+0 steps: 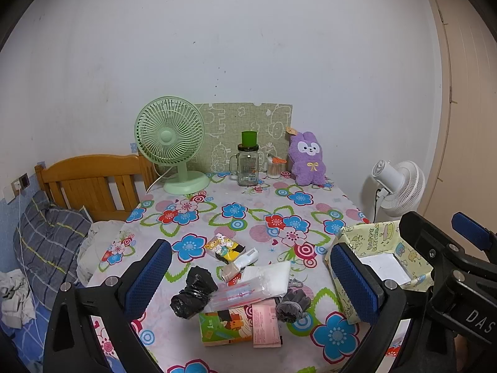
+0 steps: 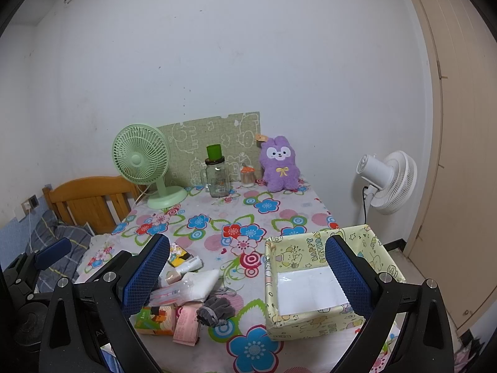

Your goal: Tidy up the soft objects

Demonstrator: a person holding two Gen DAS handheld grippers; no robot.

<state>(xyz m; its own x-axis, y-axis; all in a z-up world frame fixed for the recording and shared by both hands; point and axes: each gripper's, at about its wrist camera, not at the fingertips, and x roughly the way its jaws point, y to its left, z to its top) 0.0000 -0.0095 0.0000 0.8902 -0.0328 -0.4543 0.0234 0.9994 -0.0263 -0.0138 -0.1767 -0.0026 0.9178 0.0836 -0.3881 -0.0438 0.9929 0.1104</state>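
A pile of small items lies on the flowered table near its front: a black plastic bag roll, a grey fabric pouch, a white soft pack, a pink packet and a green-orange carton. An empty yellow cartoon-print box stands at the front right. My left gripper is open above the pile. My right gripper is open between the pile and the box. Both hold nothing.
At the table's back stand a green fan, a glass jar with a green lid, a cotton swab jar and a purple plush rabbit. A white floor fan stands right. A wooden bed lies left.
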